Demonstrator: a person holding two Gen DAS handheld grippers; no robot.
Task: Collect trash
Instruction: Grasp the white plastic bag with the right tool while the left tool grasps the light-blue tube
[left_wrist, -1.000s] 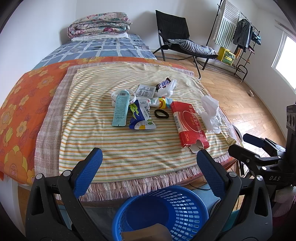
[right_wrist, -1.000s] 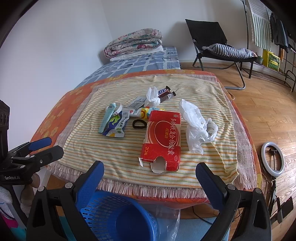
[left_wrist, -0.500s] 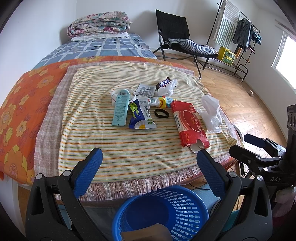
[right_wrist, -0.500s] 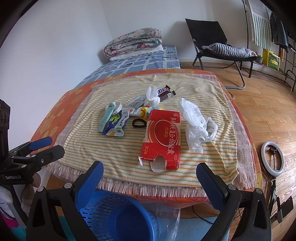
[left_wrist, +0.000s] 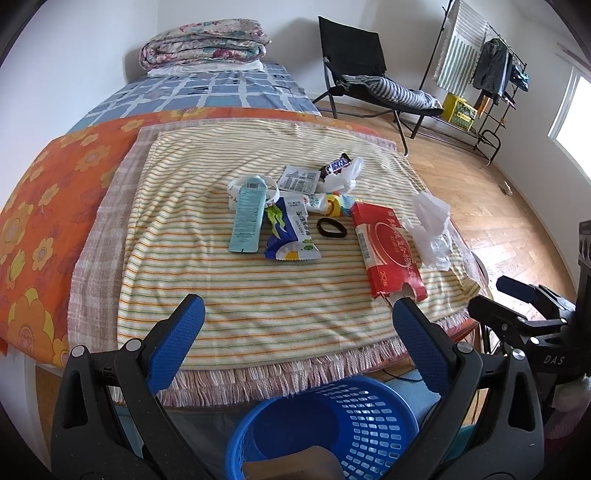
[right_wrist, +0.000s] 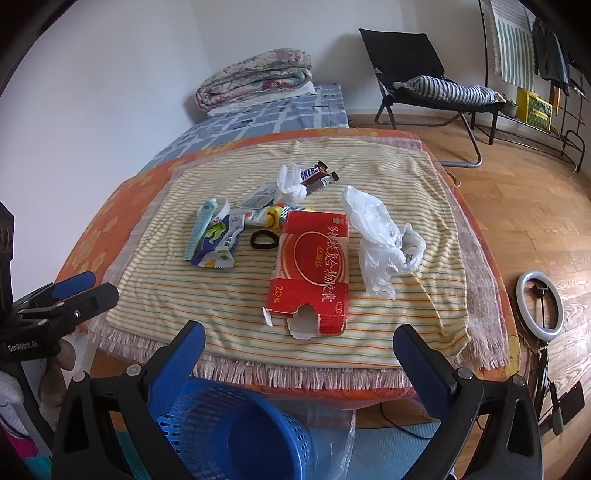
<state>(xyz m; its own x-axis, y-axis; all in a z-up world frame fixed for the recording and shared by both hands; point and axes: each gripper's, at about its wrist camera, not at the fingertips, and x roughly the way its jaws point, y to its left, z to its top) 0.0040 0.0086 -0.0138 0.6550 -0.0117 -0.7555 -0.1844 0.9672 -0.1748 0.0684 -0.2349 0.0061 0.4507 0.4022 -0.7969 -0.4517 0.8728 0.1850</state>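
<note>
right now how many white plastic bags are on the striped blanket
2. One large crumpled bag lies right of the red carton. A smaller bag sits farther back, touching the Snickers wrapper. Others could be hidden under the pile.

place: home bedroom | bed (left_wrist: 229, 92) with folded quilt (left_wrist: 203, 44) | folding chair (right_wrist: 413, 62) | clothes rack (left_wrist: 491, 70), hanging garments | wooden floor (right_wrist: 535, 192) | ring light (right_wrist: 539, 306), probably for filming | window (left_wrist: 576, 110), partly visible
</note>
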